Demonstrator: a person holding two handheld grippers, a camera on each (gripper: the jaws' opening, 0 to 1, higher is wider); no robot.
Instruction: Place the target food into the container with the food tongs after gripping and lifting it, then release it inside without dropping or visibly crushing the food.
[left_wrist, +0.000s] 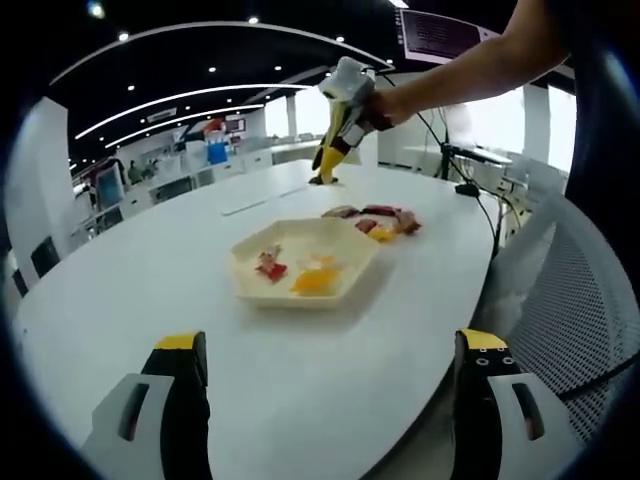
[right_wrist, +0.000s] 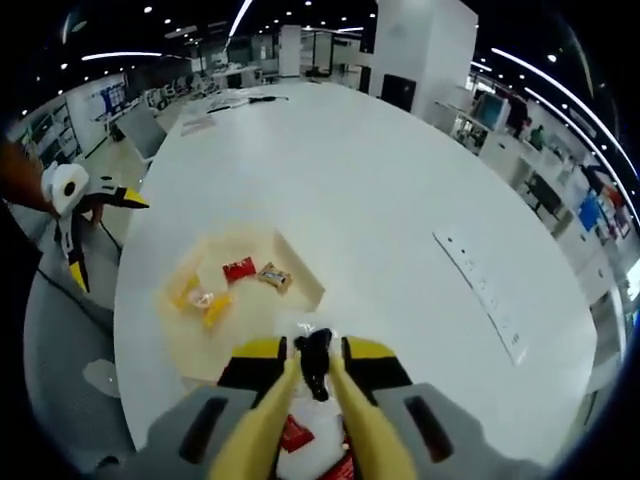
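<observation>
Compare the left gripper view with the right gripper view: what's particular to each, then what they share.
Left gripper view: the left claw close up, jaws wide open; a lit screen. Right gripper view: a white power strip on the table. Shared: the white table, the hexagonal tray of wrapped snacks, the right claw shut on yellow tongs.

The table (left_wrist: 130, 290) looks smooth, matt white with a faint sheen. The container (left_wrist: 305, 262) reads as pale, matt plastic (slightly translucent in the right gripper view). Food pieces (right_wrist: 238, 269) wear glossy wrappers. The near-right chair (left_wrist: 580, 300) has perforated mesh.
</observation>
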